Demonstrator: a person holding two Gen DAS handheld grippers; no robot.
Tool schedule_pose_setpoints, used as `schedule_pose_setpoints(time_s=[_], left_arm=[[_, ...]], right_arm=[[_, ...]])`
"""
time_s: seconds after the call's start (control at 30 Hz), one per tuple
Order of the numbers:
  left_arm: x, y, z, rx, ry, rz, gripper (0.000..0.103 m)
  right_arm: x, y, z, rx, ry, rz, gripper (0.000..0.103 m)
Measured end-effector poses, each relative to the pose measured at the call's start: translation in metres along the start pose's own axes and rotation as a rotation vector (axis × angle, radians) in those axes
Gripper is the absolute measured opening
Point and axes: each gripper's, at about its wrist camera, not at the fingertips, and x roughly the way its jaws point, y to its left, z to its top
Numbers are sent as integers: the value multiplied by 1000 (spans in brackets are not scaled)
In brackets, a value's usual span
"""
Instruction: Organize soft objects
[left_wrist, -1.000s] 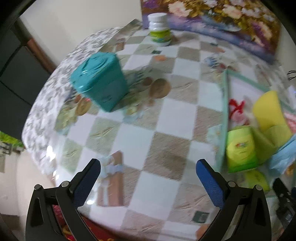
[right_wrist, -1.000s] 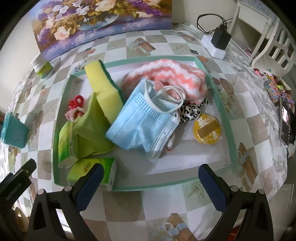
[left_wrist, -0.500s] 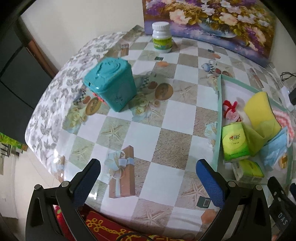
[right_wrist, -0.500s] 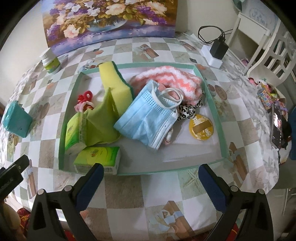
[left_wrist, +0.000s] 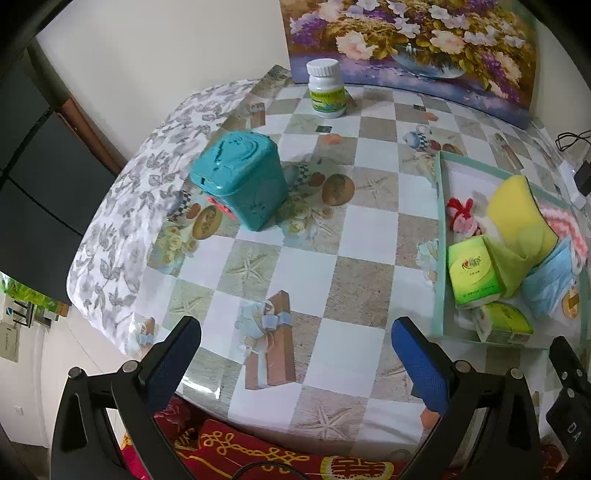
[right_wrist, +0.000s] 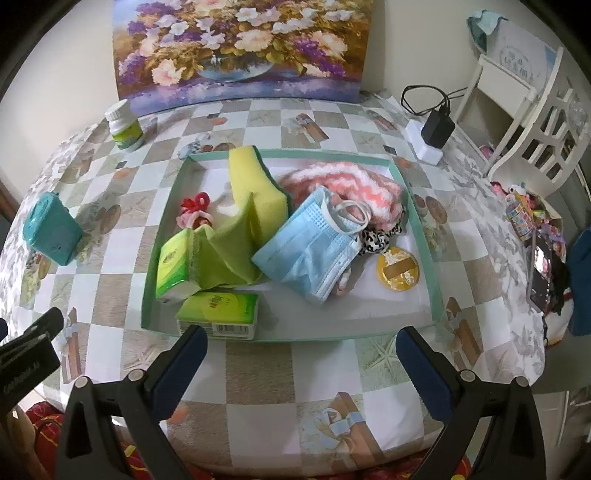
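Above the near edge of the bench (right_wrist: 258, 373), right tool (right_wrist: 297, 349) was spread wide, grasping nothing. Left tool (left_wrist: 293, 341) likewise released, empty, over checkered cloth well left of the tray (right_wrist: 424, 236).

Just beyond right tool: tray with teal rim, holding the soft things.
- Green tissue pack (right_wrist: 218, 308) lay flat at near-left rim; second tissue pack (right_wrist: 173, 267) tilted behind it.
- Green cloth (right_wrist: 225, 245) draped against yellow sponge (right_wrist: 255, 188), which stood on edge.
- Blue face mask (right_wrist: 314, 247) lay mid-tray, overlapping pink-white knit (right_wrist: 347, 182).
- Red hair tie (right_wrist: 195, 203) far-left; leopard scrunchie (right_wrist: 376, 238) beside yellow round tin (right_wrist: 397, 269).

Outside tray: teal box (left_wrist: 240, 181) well left; white bottle (left_wrist: 327, 90) near the flower painting (right_wrist: 240, 48).
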Motion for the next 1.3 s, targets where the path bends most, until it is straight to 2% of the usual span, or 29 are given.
schedule_pose_setpoints(time_s=[0.1,0.27,0.47,1.3], left_arm=[[2,0,0,2,7,19,102],[11,-3,0,11,52,-7,103],[21,-4,-1,2,96,6,102],[31,1,0,-5,127,9,103]], right_arm=[[-2,1,0,-3,-7,-5,103],[2,2,0,-4,11,-4,103],[8,1,0,2,38,8,103],[16,3,0,-1,68,14,103]])
